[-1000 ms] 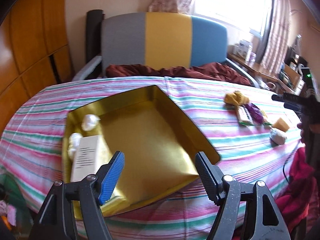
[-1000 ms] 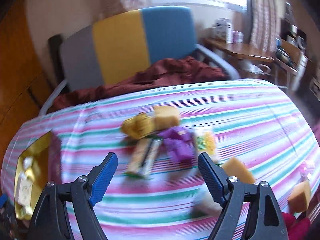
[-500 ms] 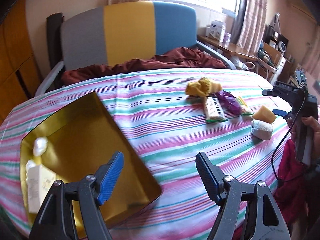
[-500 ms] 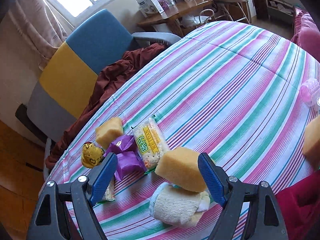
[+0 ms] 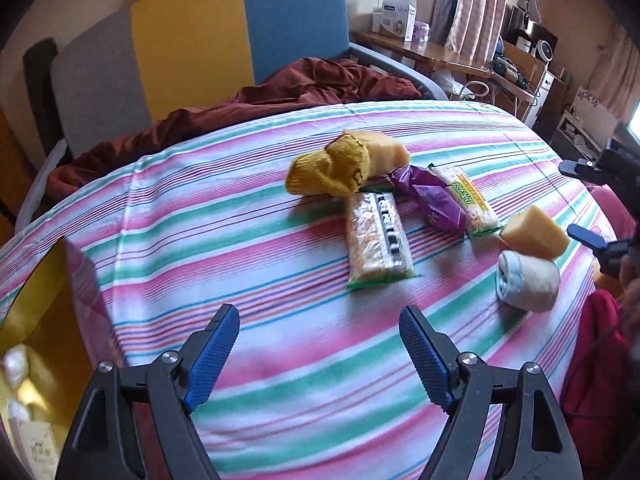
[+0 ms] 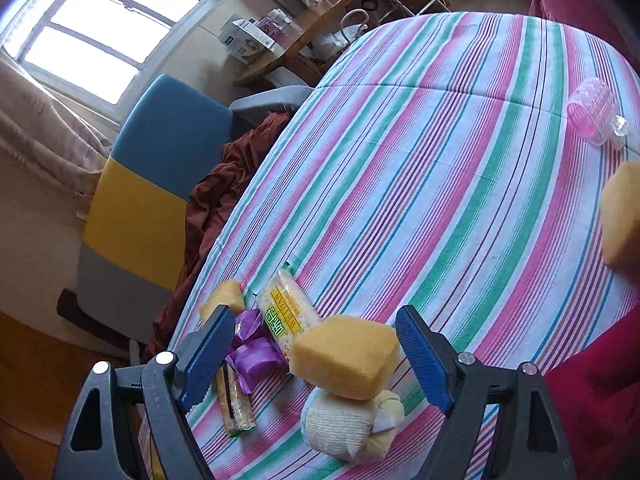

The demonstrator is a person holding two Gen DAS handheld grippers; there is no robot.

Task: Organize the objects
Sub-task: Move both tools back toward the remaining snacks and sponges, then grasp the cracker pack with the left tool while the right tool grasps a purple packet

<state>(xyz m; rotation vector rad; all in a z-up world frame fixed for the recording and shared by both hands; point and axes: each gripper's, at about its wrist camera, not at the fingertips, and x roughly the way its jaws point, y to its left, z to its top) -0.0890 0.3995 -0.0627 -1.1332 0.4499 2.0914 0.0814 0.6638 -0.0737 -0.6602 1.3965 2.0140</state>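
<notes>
On the striped tablecloth lies a cluster: a yellow knit sock (image 5: 330, 168), a snack bar pack (image 5: 378, 238), a purple wrapper (image 5: 434, 196), a green-yellow cracker pack (image 5: 466, 200), a yellow sponge (image 5: 534, 232) resting on a rolled white sock (image 5: 526, 280). My left gripper (image 5: 320, 354) is open and empty, short of the cluster. My right gripper (image 6: 316, 354) is open, its jaws either side of the sponge (image 6: 346, 354) above the rolled sock (image 6: 346, 426). The gold tray (image 5: 38, 320) sits at far left.
A second sponge (image 5: 390, 150) lies behind the yellow sock. Another sponge (image 6: 620, 216) and a pink plastic roller (image 6: 594, 110) lie at the table's right side. A grey-yellow-blue chair (image 5: 192, 48) with a maroon cloth (image 5: 280, 92) stands behind the table.
My left gripper has swung right, from over the gold tray toward the cluster. My right gripper has dropped closer to the sponge and rolled sock.
</notes>
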